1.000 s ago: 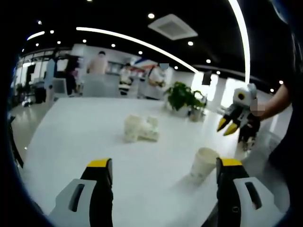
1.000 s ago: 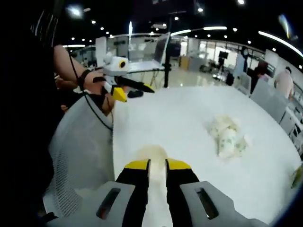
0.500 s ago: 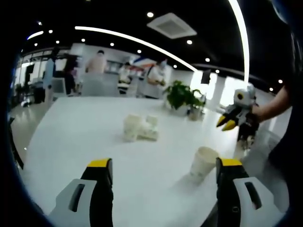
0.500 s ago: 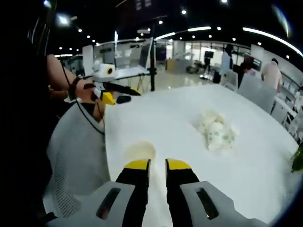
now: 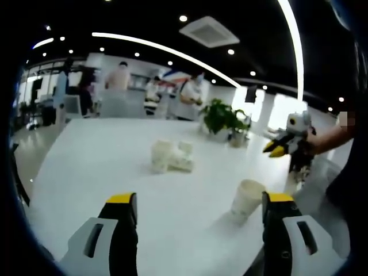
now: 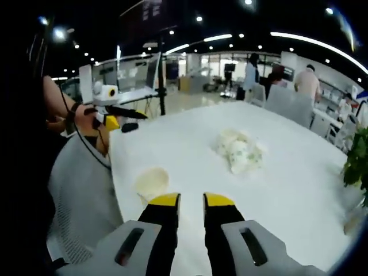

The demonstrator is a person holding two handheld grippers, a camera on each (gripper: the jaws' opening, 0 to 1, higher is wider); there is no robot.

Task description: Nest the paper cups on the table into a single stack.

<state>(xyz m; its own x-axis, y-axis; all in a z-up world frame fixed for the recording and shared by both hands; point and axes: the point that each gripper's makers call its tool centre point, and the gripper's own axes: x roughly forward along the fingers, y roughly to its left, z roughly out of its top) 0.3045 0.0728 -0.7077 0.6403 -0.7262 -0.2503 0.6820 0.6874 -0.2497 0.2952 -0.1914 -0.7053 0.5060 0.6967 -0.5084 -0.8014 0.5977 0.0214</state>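
A single paper cup stands upright on the white table, just inside my left gripper's right jaw. My left gripper is wide open with nothing between its jaws. Farther back lies a loose heap of white paper cups. My right gripper hangs above the table's right side, held in a hand, its yellow tips together. In the right gripper view, the same cup sits left of my right gripper, which is shut and holds nothing. The heap lies beyond it, and the left gripper is at far left.
A potted plant stands at the table's far edge. A white mesh chair back is by the table's near left edge in the right gripper view. People stand and sit in the office beyond. Bare tabletop surrounds the heap.
The right gripper view has swung and lifted, so the cup now lies left of its jaws rather than under them. In the left gripper view the right gripper has drifted slightly up and right.
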